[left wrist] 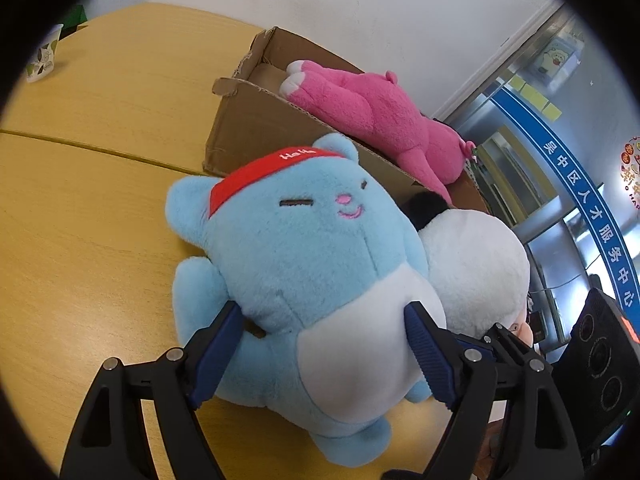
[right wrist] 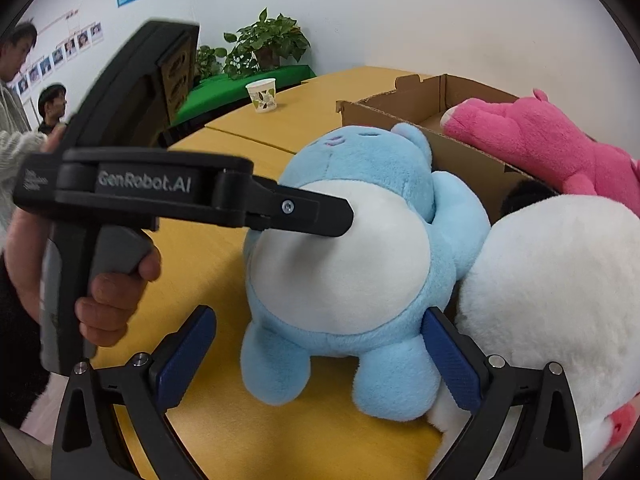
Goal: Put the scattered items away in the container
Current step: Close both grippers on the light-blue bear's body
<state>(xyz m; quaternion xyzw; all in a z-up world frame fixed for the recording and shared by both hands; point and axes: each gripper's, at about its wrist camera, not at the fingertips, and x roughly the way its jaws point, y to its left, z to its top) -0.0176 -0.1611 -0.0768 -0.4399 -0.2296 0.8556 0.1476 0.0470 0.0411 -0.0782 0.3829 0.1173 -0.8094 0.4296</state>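
Note:
A light blue plush cat (left wrist: 304,248) with a red headband and white belly lies on the wooden table against the cardboard box (left wrist: 256,124). My left gripper (left wrist: 320,332) is shut on the plush's body, a blue pad pressing in on each side; it also shows from the side in the right wrist view (right wrist: 320,216). My right gripper (right wrist: 320,344) is open, its pads either side of the blue plush's (right wrist: 360,240) lower body without squeezing. A pink plush (left wrist: 380,120) lies across the box rim. A white plush (right wrist: 560,280) sits right of the blue one.
A paper cup (right wrist: 263,95) stands on the table (left wrist: 100,200) further back. Potted plants (right wrist: 264,44) on a green cloth stand by the wall. Two people are at the far left of the right wrist view. A glass door is beyond the table's right side.

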